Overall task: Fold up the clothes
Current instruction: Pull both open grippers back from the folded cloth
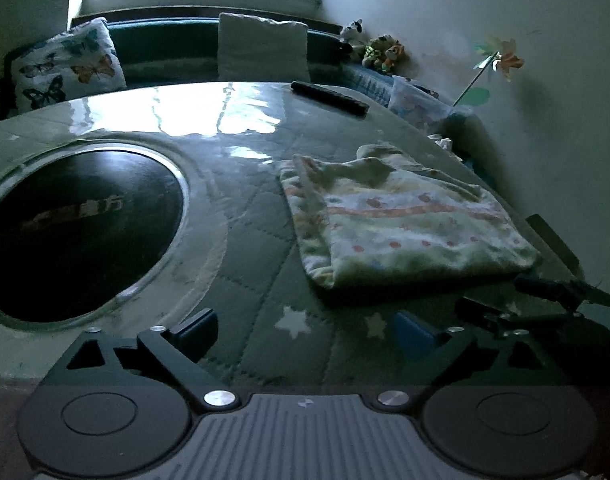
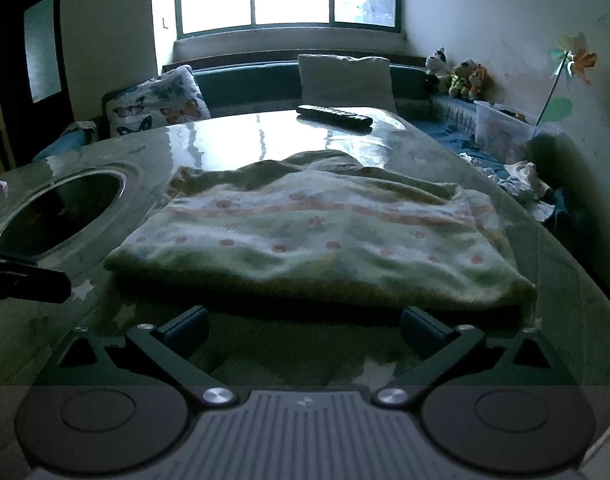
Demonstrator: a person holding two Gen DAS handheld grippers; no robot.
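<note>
A pale garment with pink dots and stripes (image 1: 401,220) lies folded in a rough rectangle on the glass-topped table (image 1: 241,184). My left gripper (image 1: 305,330) is open and empty, low over the table, to the left of and nearer than the garment. My right gripper (image 2: 305,326) is open and empty, just in front of the garment's near folded edge (image 2: 317,248), its jaws wide apart. The right gripper also shows at the right edge of the left wrist view (image 1: 545,300). The left gripper's tip shows at the left edge of the right wrist view (image 2: 25,276).
A black round inset (image 1: 73,232) sits in the table at the left. A dark remote control (image 2: 333,116) lies at the table's far edge. Behind are a bench with cushions (image 2: 157,106), soft toys (image 2: 461,74), a plastic box (image 2: 501,128) and loose clothes (image 2: 521,184).
</note>
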